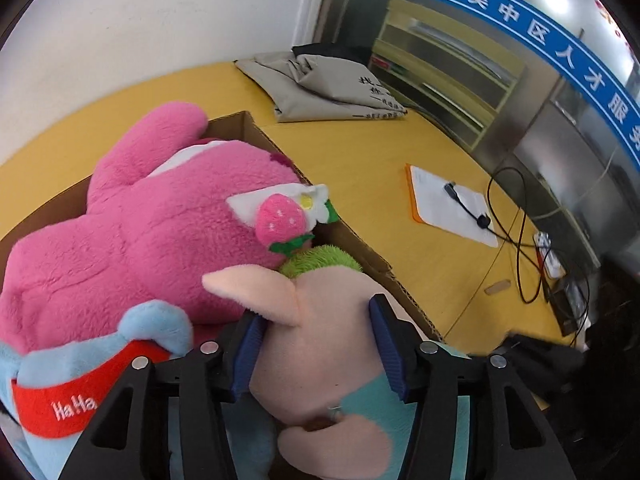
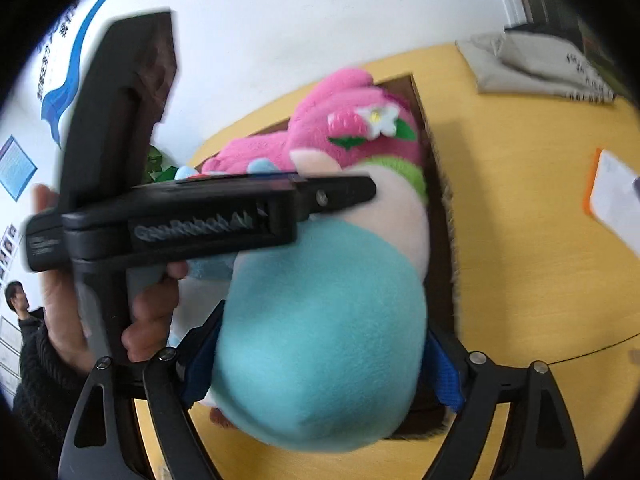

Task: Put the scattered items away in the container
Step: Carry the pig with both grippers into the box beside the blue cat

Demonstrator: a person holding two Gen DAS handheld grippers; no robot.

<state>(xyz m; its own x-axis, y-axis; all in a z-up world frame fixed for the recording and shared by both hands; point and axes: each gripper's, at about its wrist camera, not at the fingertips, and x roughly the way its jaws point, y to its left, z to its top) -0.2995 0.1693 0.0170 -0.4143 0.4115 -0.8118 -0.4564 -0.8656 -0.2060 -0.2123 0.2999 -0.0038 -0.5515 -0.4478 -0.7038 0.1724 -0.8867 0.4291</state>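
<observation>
Landmark: cardboard box [image 1: 256, 128] on the yellow desk [image 1: 400, 168];
left of it in the right wrist view, a hand [image 2: 148, 316] holds the left gripper [image 1: 316, 344] by its handle;
inside the box, far left, a blue plush [image 1: 80, 360] with a red "HaHa" band; beside it and filling most of the box, a big pink plush [image 1: 152, 232] with strawberry and white flower on its head;
at the box's near right corner, the peach-and-teal plush [image 1: 320, 320] with green fuzzy top lies partly over the rim, touching the pink plush;
left gripper pinches this plush at its peach upper part, blue pads pressed on both sides;
right gripper [image 2: 320, 360] straddles its teal lower body, pads touching both flanks, jaws spread wide around it;
right of the box: grey folded bags [image 1: 320, 84] at the far edge, a white paper on an orange board [image 1: 448, 208], black cables [image 1: 516, 224].
</observation>
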